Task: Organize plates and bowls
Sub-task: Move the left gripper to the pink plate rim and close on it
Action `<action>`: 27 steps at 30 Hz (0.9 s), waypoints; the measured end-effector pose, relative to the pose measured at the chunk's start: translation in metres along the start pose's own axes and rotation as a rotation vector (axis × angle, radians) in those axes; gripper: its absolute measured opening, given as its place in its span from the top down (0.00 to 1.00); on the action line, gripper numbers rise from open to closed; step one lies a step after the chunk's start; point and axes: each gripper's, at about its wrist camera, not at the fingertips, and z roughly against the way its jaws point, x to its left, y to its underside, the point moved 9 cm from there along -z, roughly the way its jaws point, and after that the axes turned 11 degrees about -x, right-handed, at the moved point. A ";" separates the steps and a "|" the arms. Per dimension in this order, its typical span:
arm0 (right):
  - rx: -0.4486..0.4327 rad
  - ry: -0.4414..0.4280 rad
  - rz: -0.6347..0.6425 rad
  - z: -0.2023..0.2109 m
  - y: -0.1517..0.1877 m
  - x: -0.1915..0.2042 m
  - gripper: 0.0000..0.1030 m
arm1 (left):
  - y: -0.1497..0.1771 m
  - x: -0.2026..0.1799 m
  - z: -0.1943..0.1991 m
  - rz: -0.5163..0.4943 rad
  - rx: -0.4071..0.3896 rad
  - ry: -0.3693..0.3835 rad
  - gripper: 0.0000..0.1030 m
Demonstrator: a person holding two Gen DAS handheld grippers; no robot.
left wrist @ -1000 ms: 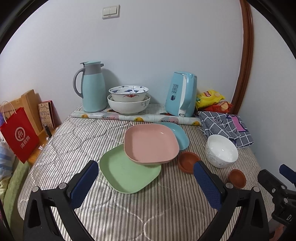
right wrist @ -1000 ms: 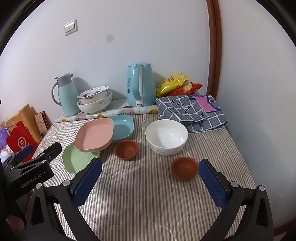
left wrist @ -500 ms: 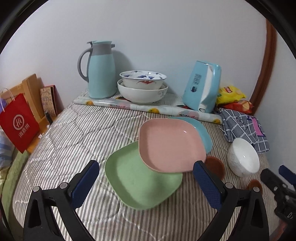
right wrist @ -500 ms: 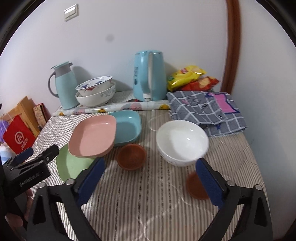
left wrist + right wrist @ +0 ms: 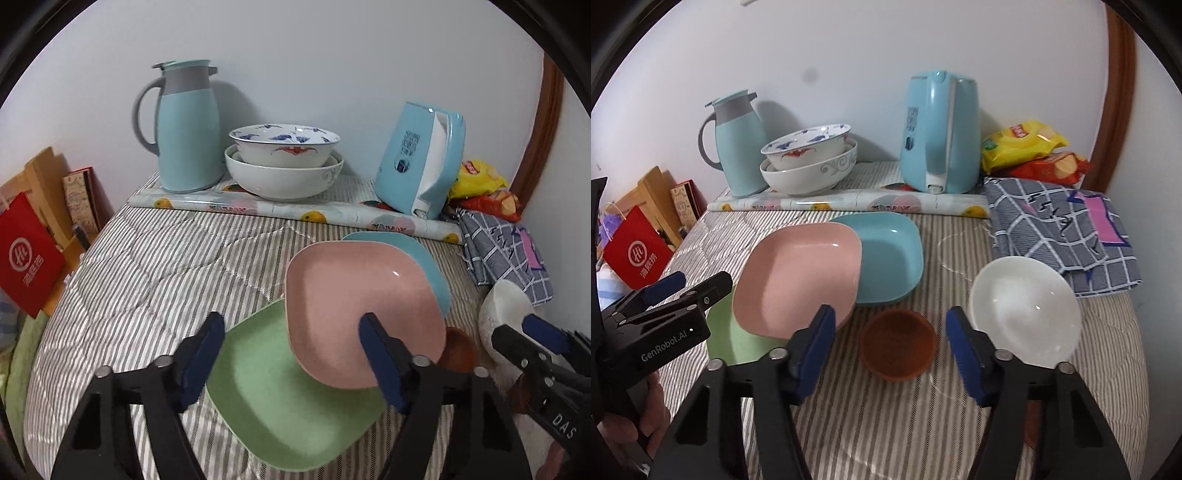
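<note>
A pink plate [image 5: 354,306] lies over a green plate [image 5: 291,398] and a blue plate [image 5: 424,254] on the striped table. My left gripper [image 5: 291,362] is open, its right finger over the pink plate's near rim. My right gripper [image 5: 888,349] is open, straddling a small brown bowl [image 5: 897,345]. A white bowl [image 5: 1027,317] sits to its right. A second brown bowl [image 5: 1032,424] is mostly hidden behind the right finger. The pink plate [image 5: 798,284], blue plate [image 5: 890,254] and green plate [image 5: 738,343] also show in the right wrist view.
At the back stand a blue thermos [image 5: 184,125], two stacked large bowls [image 5: 284,162], a blue kettle [image 5: 424,158] and a rolled printed sheet [image 5: 295,210]. A checked cloth [image 5: 1060,232] and snack bags [image 5: 1030,147] lie at the right. A red bag [image 5: 26,254] stands left of the table.
Both grippers have moved forward and down toward the dishes and narrowed. The left now reaches over the pink plate; the right now straddles the nearer brown bowl.
</note>
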 end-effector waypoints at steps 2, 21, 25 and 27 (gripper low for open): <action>0.009 -0.012 -0.002 -0.009 0.000 0.003 0.51 | -0.001 0.001 -0.008 -0.005 0.010 -0.002 0.41; 0.082 -0.064 -0.002 -0.076 0.006 0.026 0.68 | 0.004 -0.002 -0.076 0.060 0.108 0.064 0.70; 0.097 -0.062 -0.008 -0.085 0.009 0.024 0.81 | 0.007 -0.004 -0.083 0.062 0.118 0.082 0.84; 0.107 -0.061 -0.001 -0.089 0.011 0.024 0.87 | 0.008 -0.005 -0.083 0.052 0.117 0.085 0.91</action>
